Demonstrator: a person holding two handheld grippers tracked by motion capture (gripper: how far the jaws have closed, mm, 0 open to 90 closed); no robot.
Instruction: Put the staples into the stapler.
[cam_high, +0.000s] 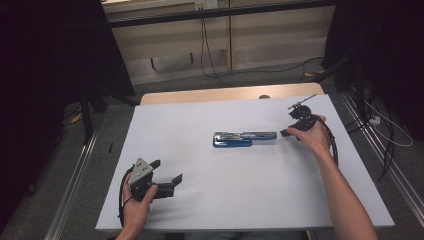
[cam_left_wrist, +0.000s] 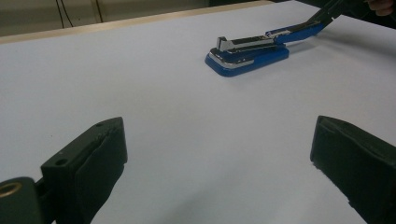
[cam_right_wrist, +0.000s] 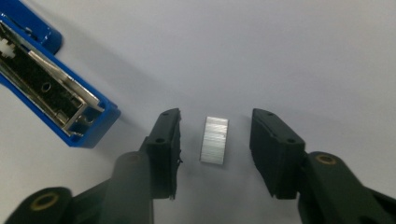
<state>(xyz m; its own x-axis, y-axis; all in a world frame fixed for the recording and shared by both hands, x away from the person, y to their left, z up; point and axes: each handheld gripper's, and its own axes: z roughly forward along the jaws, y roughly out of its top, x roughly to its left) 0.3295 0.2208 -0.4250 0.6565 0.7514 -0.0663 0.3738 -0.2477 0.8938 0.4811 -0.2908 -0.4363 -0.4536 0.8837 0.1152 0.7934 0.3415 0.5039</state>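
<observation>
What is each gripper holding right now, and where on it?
Nothing yet. The right gripper straddles the staple strip, jaws clear of its sides. The left gripper is open.

Blue stapler (cam_high: 243, 139) lies opened out flat at centre of white worktop (cam_high: 200, 200). Right gripper (cam_high: 295, 129) rests just right of its end; left gripper (cam_high: 167, 172) near left, well apart, fingers spread.

Both forearms are bare. Each black gripper (cam_high: 167, 172) trails a black cable; the left one carries a grey three-cornered plate (cam_high: 142, 168).
</observation>
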